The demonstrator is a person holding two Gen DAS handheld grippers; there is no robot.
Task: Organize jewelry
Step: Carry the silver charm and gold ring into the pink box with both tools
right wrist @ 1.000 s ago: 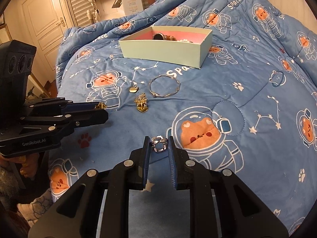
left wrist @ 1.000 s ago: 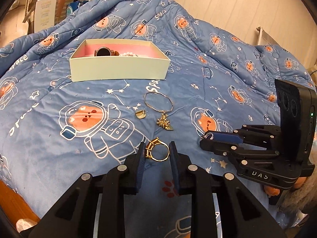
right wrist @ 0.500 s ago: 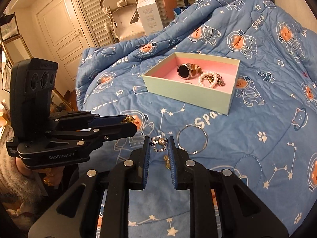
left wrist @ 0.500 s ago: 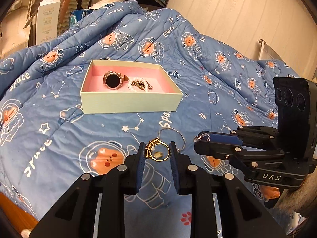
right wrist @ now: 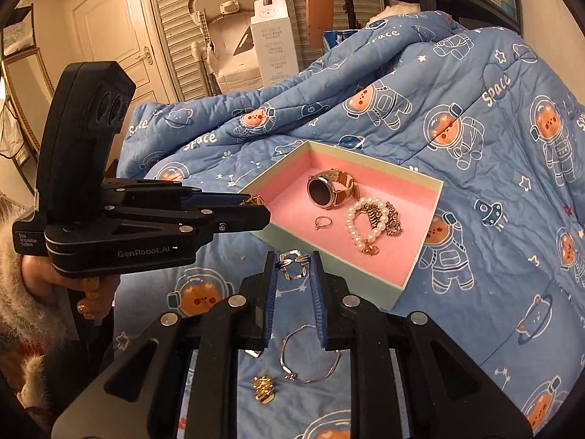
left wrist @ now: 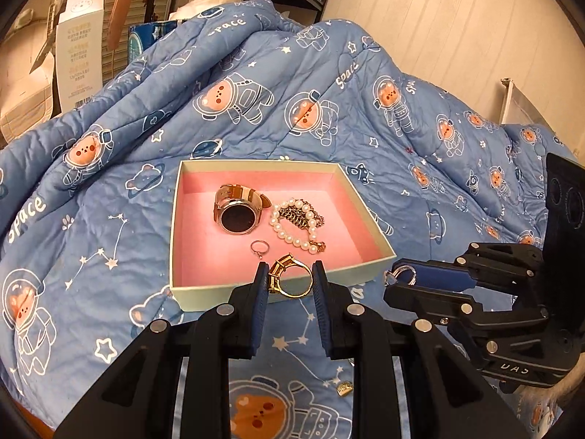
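Observation:
A pale green box with a pink lining (left wrist: 204,256) (right wrist: 416,256) sits on the blue quilt. It holds a watch (left wrist: 237,216) (right wrist: 325,190), a pearl bracelet with a chain (left wrist: 298,223) (right wrist: 369,223) and a thin ring (left wrist: 259,247) (right wrist: 323,222). My left gripper (left wrist: 288,281) (right wrist: 256,205) is shut on a gold ring (left wrist: 289,281), held over the box's near edge. My right gripper (right wrist: 293,265) (left wrist: 400,278) is shut on a silver ring (right wrist: 292,264), held just short of the box's near corner.
On the quilt below my right gripper lie a silver bangle (right wrist: 309,355) and a gold charm (right wrist: 264,387). A small gold pendant (left wrist: 343,388) lies on the quilt. A white carton (right wrist: 272,42), a door and shelving stand behind the bed.
Both grippers have risen and moved forward toward the box, each still holding its ring. The box interior now shows from above.

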